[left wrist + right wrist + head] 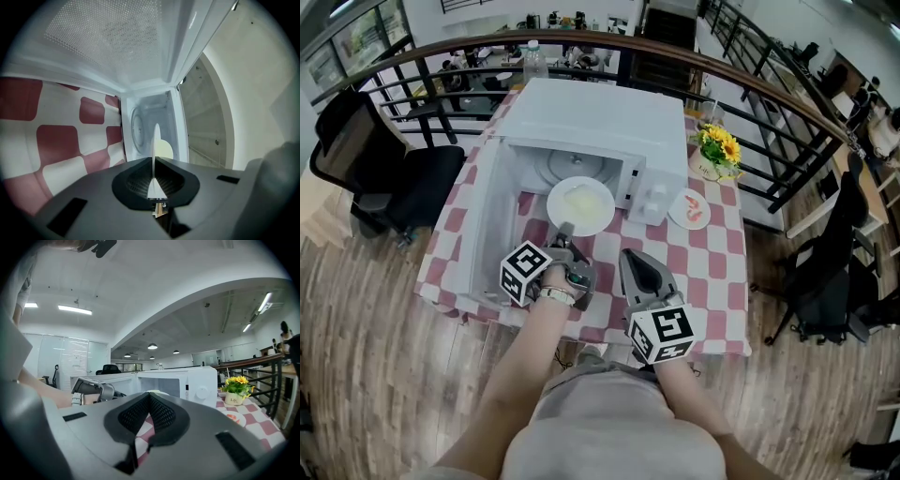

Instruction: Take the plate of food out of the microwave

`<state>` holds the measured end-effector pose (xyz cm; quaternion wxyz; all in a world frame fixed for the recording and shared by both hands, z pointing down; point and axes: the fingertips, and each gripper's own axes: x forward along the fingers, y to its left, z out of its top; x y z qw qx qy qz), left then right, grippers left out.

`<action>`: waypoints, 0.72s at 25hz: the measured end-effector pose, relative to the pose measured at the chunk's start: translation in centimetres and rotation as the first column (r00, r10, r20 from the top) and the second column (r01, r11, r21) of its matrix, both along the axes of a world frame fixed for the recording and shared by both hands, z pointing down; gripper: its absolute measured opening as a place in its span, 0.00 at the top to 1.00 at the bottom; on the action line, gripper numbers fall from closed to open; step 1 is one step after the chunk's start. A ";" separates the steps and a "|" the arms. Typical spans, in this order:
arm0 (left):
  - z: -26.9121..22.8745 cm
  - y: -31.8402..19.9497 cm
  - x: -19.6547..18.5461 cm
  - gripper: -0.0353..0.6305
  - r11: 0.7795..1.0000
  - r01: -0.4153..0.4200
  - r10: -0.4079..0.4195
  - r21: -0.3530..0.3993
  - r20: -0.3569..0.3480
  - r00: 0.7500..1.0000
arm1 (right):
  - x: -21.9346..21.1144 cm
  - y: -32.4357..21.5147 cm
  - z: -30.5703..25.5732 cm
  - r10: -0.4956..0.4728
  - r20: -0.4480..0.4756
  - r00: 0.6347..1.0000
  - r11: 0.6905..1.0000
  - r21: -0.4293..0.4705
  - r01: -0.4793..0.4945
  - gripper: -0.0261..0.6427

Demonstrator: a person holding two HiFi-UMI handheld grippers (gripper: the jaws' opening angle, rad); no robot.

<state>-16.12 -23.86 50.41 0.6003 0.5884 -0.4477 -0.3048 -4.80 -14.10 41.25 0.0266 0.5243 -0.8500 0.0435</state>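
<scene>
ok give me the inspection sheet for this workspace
surface: checkered tablecloth, lying flat
job's things: white microwave, door open; plate of food at its open front
clutter: sunflower pot, small dish, bottle behind the microwave
grippers: left gripper shut on the plate's rim; right gripper shut, empty
cables: nothing seen
surroundings: curved railing, office chairs

Left gripper jaws clamped on plate rim, plate edge-on before open microwave; door overhead, checkered cloth at left.
</scene>
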 end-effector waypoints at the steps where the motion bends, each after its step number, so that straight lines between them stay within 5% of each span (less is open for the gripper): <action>1: -0.1 0.3 0.1 0.92 1.000 -0.001 0.001 0.004 -0.004 1.000 | 0.0 0.0 -0.1 -0.001 -0.001 1.000 1.000 0.004 0.001 0.93; 18: -2.5 3.8 0.9 0.92 0.997 0.019 -0.016 0.080 -0.049 0.999 | -0.5 -0.1 -0.3 -0.012 -0.020 1.000 0.999 0.036 0.013 0.93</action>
